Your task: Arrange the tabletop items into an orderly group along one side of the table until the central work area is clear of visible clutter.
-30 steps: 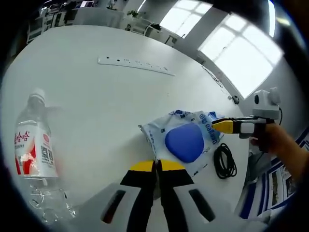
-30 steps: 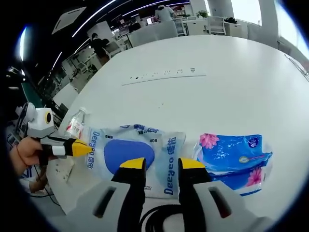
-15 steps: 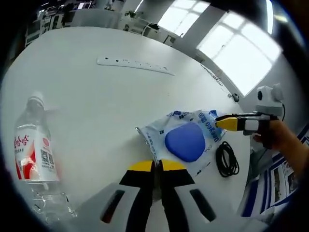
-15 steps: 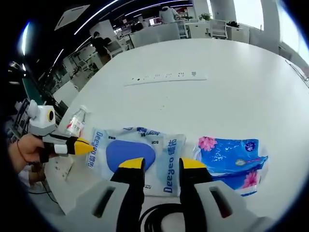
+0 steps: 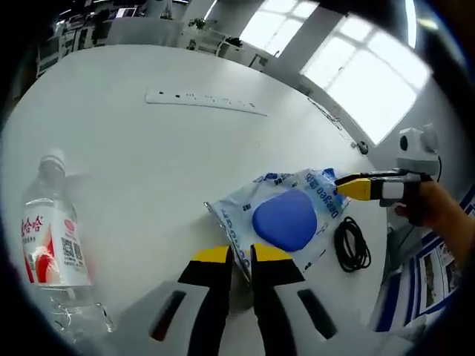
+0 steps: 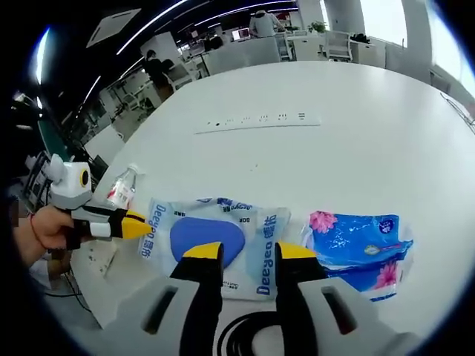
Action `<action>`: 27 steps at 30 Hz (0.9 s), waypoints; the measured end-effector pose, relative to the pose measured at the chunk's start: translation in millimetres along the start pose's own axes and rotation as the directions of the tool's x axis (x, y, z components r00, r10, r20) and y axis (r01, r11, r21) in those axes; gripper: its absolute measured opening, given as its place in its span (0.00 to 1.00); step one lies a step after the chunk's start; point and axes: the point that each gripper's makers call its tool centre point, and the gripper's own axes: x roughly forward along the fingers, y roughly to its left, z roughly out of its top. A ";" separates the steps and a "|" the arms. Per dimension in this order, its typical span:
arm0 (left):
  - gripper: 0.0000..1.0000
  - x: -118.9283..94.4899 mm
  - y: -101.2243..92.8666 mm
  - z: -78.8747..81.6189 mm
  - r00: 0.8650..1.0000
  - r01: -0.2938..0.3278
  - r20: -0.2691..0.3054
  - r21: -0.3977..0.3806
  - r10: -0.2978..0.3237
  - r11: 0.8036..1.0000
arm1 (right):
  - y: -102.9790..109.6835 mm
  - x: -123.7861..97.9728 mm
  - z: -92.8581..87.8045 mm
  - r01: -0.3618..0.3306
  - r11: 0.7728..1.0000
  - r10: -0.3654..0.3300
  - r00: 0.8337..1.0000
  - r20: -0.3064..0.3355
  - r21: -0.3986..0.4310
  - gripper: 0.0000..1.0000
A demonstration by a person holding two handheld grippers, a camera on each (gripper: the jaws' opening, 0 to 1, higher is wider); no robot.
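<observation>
With both hand-held grippers released, the left hand-held gripper (image 5: 236, 256) at one end and the right hand-held gripper (image 6: 241, 252) at the other of the flat blue-and-white plastic wipes pack (image 5: 286, 216) on the white desk (image 5: 163, 148), the pack seems just set down, so the next move probably calls for fetching another item.

One water bottle (image 5: 50, 231) stands to the left of the left gripper's jaws on the worktop (image 5: 148, 156). One wet-wipes pack (image 5: 278, 217) lies just ahead of those jaws. One black cable coil (image 5: 349, 245) lies to their right. One white power strip (image 5: 205, 102) lies far ahead of them. In the right gripper view, one blue tissue pack (image 6: 356, 241) lies to the right of that gripper's jaws. Two grippers are counted: the left gripper (image 5: 236, 254) and the right gripper (image 6: 240, 251).
</observation>
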 end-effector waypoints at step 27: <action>0.25 -2.1 -6.3 8.8 0.999 0.000 0.034 0.050 -0.002 0.999 | 4.9 -3.9 3.3 -0.018 1.000 0.018 1.000 0.019 -0.001 0.27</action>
